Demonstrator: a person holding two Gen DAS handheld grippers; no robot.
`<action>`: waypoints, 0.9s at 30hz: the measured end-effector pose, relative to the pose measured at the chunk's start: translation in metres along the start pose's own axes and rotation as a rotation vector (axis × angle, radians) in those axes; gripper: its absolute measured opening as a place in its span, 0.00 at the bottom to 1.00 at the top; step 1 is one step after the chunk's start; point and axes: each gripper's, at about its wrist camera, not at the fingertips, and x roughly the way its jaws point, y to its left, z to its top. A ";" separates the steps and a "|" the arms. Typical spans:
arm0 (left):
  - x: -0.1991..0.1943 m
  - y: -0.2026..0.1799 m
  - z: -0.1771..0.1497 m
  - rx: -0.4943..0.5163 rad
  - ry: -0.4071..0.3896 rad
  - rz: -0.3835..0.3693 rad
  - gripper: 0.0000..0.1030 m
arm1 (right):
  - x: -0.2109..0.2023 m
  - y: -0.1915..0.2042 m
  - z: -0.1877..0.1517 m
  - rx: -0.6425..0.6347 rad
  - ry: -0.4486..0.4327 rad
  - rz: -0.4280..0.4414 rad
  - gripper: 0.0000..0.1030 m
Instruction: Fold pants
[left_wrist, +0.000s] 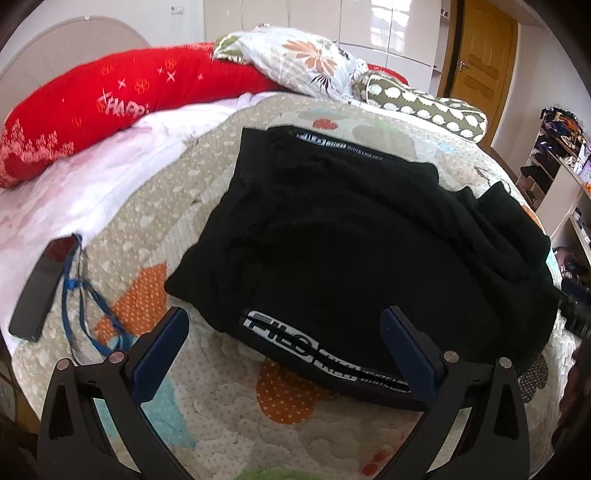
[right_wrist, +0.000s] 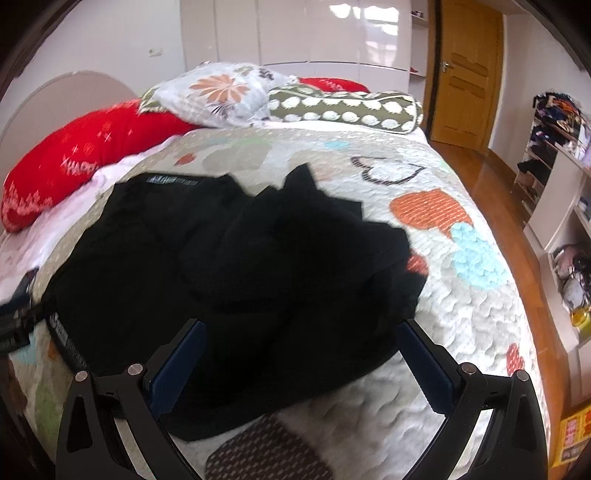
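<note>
On the patterned quilted bedspread (right_wrist: 461, 314) your bunched black knit pants (left_wrist: 351, 240) lay near, soft and limp. You held left gripper (left_wrist: 284, 354) and right gripper (right_wrist: 301, 363) jaws wide, empty; the printed waistband edge (left_wrist: 295, 343) looked the firmest hold.

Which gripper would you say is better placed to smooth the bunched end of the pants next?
Probably the right gripper: open, it hangs over the rumpled end of the black pants. The left gripper, also open, faces the flatter logo edge.
</note>
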 end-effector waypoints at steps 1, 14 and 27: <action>0.003 0.001 -0.001 -0.004 0.008 -0.001 1.00 | 0.002 -0.004 0.004 0.010 -0.005 -0.001 1.00; 0.020 0.011 -0.001 -0.020 0.047 0.015 1.00 | 0.081 -0.021 0.075 -0.075 0.066 0.045 0.18; 0.019 0.038 0.000 -0.138 0.090 -0.040 1.00 | 0.126 -0.053 0.178 -0.060 -0.089 -0.102 0.05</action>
